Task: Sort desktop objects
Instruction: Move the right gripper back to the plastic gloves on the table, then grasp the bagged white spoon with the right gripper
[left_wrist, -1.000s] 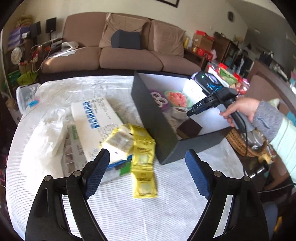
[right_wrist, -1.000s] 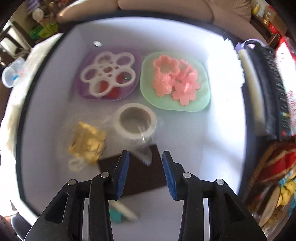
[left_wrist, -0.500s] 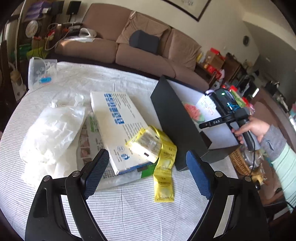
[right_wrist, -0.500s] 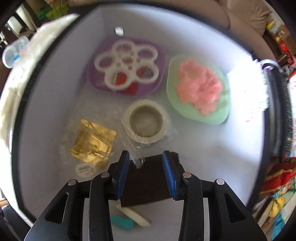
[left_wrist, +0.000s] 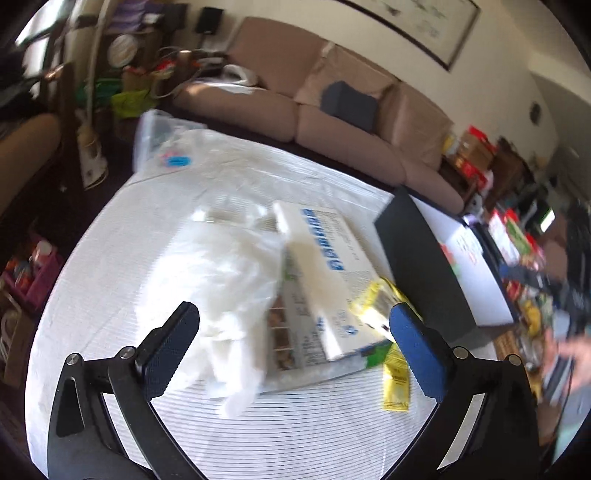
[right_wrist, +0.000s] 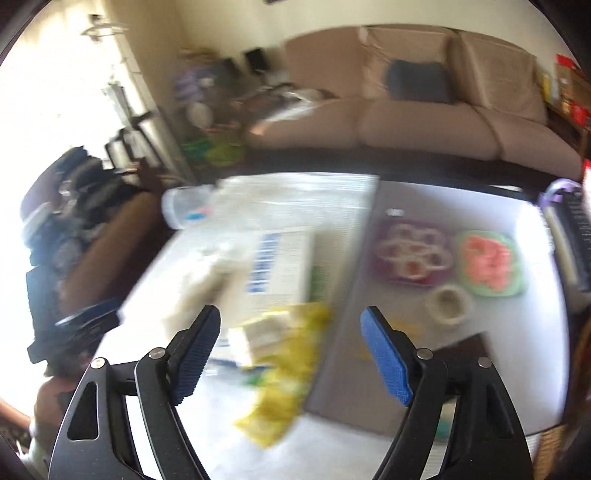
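On the striped tablecloth (left_wrist: 295, 435), just ahead of left gripper (left_wrist: 295, 343), jaws just spread wide and empty: white plastic bag (left_wrist: 221, 288), nearer left than right gripper (right_wrist: 291, 350), likewise just opened, empty, facing yellow sachets (right_wrist: 288, 369) beside box (right_wrist: 524, 332).

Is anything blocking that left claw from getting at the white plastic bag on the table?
Nothing visible does. The left claw is wide open with nothing between its fingers, and the crumpled white plastic bag lies just beyond them on the striped tablecloth. The white box sits beside the bag, not before it.
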